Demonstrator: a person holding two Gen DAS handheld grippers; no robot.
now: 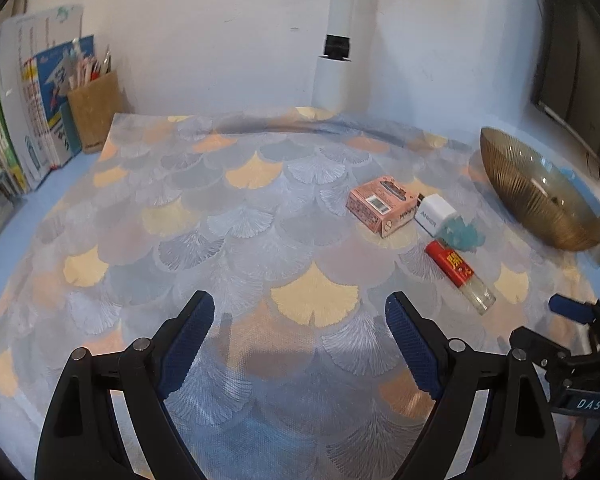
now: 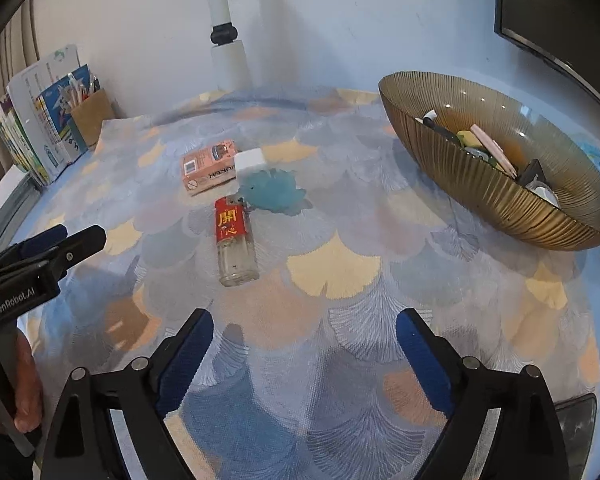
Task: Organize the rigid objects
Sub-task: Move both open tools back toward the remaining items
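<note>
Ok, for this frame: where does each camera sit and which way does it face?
Left wrist: on the left gripper, angled down over the patterned mat; its own open fingers and the right gripper show.
Right wrist: on the right gripper, facing the lighter and ribbed bowl; own open fingers, left gripper and a hand show.
Shared: pink box, white Anker charger, lighter, bowl.

Cut off at the right edge: dark screen, top corner lost too. Half hidden behind the white charger: blue-green thing, shape unclear. Blurred and cropped at the right edge: right hand-held gripper. Too small to tell apart: contents of the ribbed bowl. Unreadable: print on books and pink box. Cropped at lower left: hand.
</note>
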